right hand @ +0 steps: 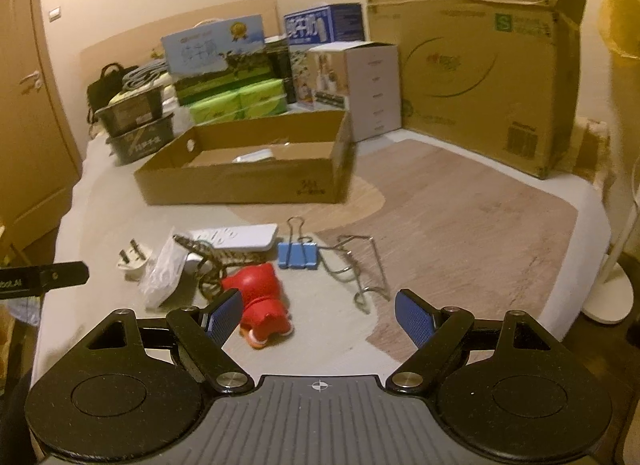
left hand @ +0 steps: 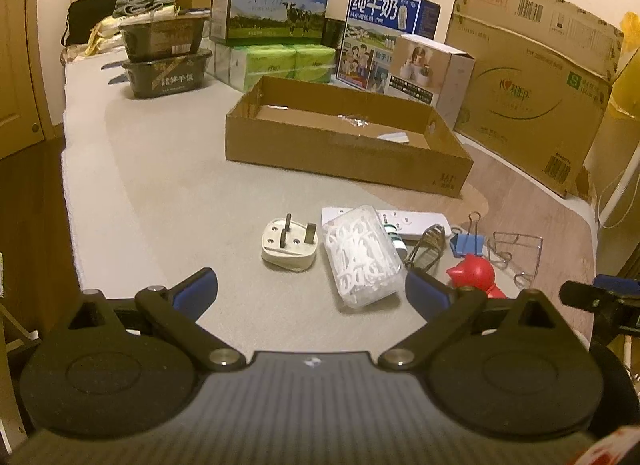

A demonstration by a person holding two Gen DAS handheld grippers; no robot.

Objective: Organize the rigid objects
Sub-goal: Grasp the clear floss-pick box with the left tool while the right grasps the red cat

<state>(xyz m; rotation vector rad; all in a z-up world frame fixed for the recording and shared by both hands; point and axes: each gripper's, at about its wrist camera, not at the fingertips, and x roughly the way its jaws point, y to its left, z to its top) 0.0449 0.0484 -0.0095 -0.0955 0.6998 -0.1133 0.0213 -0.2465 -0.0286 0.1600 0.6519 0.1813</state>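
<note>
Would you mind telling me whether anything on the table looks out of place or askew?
Nothing looks damaged or spilled. The red toy figure is toppled on its side, and the white plug lies prongs up. The small items sit loose in a cluster before the shallow cardboard box rather than inside.

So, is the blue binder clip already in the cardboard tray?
No, the binder clip lies on the table in front of the tray.

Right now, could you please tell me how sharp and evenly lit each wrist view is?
Left wrist view: warm, dim light, fisheye bending at the edges, white three-pin plug crisp. Right wrist view: softer throughout, shallow brown cardboard tray and red plastic figurine slightly blurred.
</note>
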